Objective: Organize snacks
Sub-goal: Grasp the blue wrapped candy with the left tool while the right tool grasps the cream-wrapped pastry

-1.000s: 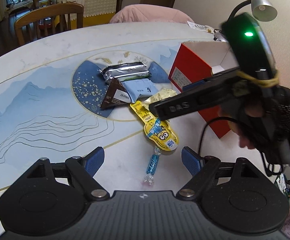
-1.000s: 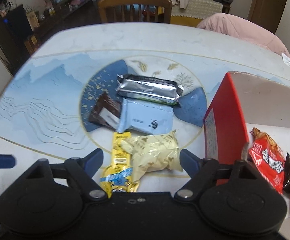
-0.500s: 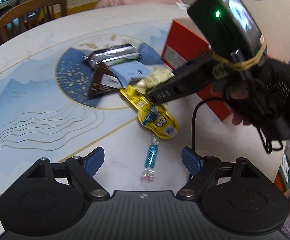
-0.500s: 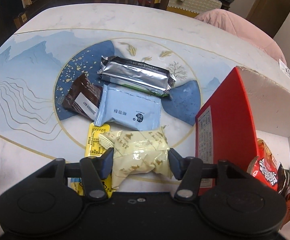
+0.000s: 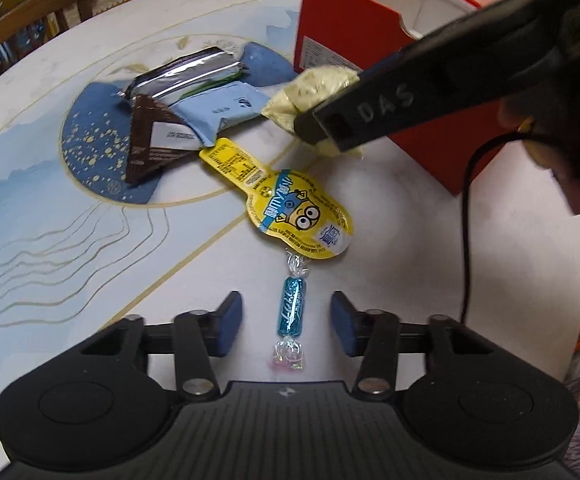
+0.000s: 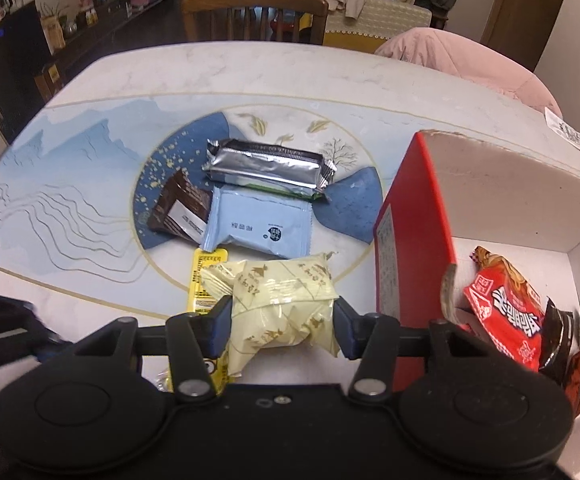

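My right gripper (image 6: pixel 281 322) is shut on a pale yellow snack packet (image 6: pixel 277 304) and holds it just above the table, left of the red box (image 6: pixel 414 216); the packet also shows in the left wrist view (image 5: pixel 314 92). My left gripper (image 5: pixel 285 318) is open around a blue wrapped candy (image 5: pixel 291 309) lying on the table between its fingers. A yellow Minions pouch (image 5: pixel 290 204), a light blue packet (image 6: pixel 257 224), a silver packet (image 6: pixel 265 164) and a brown packet (image 6: pixel 179 210) lie on the table.
The red box is open and holds a red snack bag (image 6: pixel 502 316) and darker packets (image 6: pixel 558 336). A wooden chair (image 6: pixel 253 12) and a pink cushion (image 6: pixel 462 60) stand beyond the round table (image 6: pixel 249 68). The right gripper's body (image 5: pixel 430 84) hangs over the left view.
My right gripper closed on the pale yellow packet and lifted it off the yellow pouch. My left gripper moved forward so the blue candy sits between its fingers, which have narrowed.
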